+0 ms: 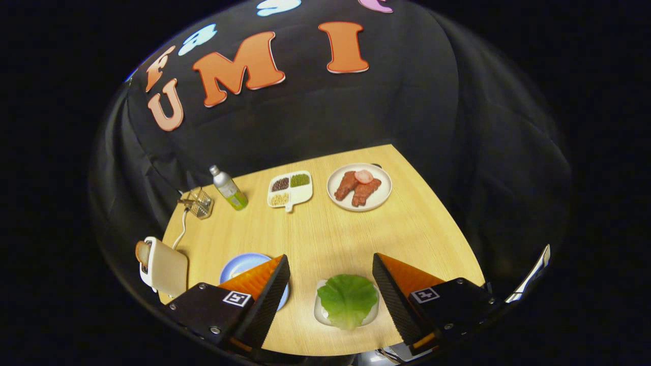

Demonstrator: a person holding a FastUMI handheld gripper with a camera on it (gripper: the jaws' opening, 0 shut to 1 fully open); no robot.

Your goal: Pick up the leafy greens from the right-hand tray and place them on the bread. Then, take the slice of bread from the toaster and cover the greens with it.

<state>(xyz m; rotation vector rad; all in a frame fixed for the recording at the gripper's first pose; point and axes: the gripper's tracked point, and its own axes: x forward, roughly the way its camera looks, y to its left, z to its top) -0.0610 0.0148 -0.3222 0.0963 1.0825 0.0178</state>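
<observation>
Hovering gripper (331, 284) fingers spread wide, straddling the leafy greens (347, 300) on near tray (320, 311); lined up for a grab. Toaster (164, 270) with bread far left.

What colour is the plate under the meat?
White, clearest in the gripper view: plate beyond the open gripper.

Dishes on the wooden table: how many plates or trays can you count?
4: blue plate behind the left finger, white tray under the green lettuce leaf between the open fingers, divided white dish, round white meat plate beyond.
</observation>
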